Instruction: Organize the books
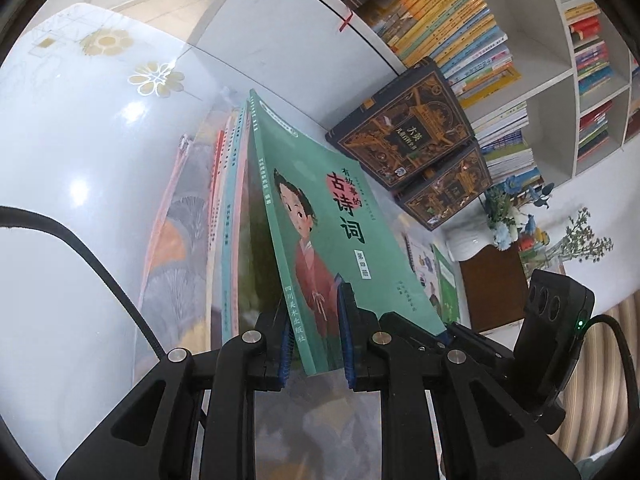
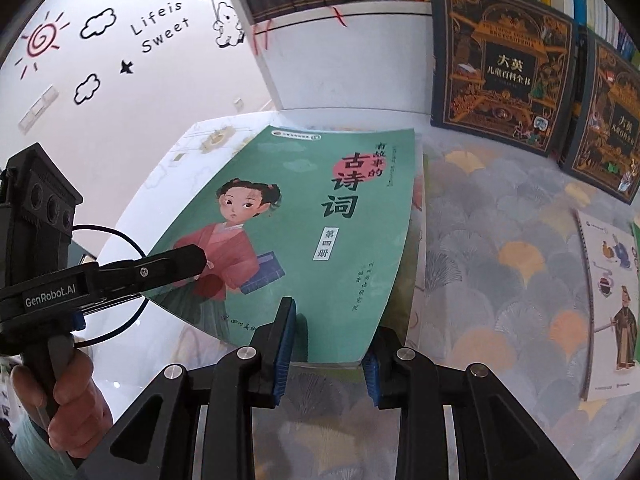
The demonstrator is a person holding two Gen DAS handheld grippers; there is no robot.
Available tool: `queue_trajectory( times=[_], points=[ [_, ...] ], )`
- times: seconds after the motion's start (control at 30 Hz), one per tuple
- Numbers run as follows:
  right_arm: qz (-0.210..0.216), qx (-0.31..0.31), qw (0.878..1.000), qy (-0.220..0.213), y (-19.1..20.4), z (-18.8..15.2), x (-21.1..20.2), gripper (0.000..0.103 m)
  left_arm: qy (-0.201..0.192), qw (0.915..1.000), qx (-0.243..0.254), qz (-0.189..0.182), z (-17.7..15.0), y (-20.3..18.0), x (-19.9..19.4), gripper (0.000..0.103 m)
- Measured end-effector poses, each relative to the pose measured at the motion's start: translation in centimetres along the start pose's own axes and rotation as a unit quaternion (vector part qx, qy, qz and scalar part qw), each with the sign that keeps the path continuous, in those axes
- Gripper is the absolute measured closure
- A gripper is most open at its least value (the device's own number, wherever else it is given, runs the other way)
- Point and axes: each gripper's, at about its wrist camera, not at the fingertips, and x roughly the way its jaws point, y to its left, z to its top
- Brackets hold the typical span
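Observation:
A thin green book with a girl in a red robe on its cover [image 1: 316, 216] [image 2: 304, 220] lies on top of a stack of similar thin books [image 1: 224, 208]. My left gripper [image 1: 316, 344] is shut on the green book's near spine edge, and its finger also shows in the right wrist view [image 2: 176, 260] over the cover's left side. My right gripper [image 2: 326, 344] has its jaws apart around the green book's near edge, the left pad on the cover, the right pad beside or under the edge.
Two dark ornate encyclopedia volumes [image 2: 496, 68] lean against the white bookshelf [image 1: 560, 80] full of books. A white illustrated booklet [image 2: 612, 304] lies on the patterned tablecloth [image 2: 500, 264] at right. A vase of flowers [image 1: 508, 216] and a brown board [image 1: 492, 288] are nearby.

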Motion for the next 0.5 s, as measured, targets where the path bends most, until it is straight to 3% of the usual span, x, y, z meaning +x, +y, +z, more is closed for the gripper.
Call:
queue_trajectory(
  times=[0.13, 0.33, 0.5],
  points=[
    [-0.002, 0.011, 1.0, 0.007, -0.4, 0.1, 0.5, 0.074, 0.008, 0.9999, -0.01, 0.008, 0.0, 0.6, 0.7, 0.088],
    [0.007, 0.031, 0.999, 0.021, -0.9, -0.1, 1.2, 0.074, -0.013, 0.9986, -0.048, 0.018, -0.3, 2.4, -1.1, 0.084],
    [0.015, 0.058, 0.998, 0.034, -2.0, -0.7, 0.4, 0.07, -0.021, 0.9976, -0.04, 0.053, -1.0, 2.4, -3.2, 0.084]
  ],
)
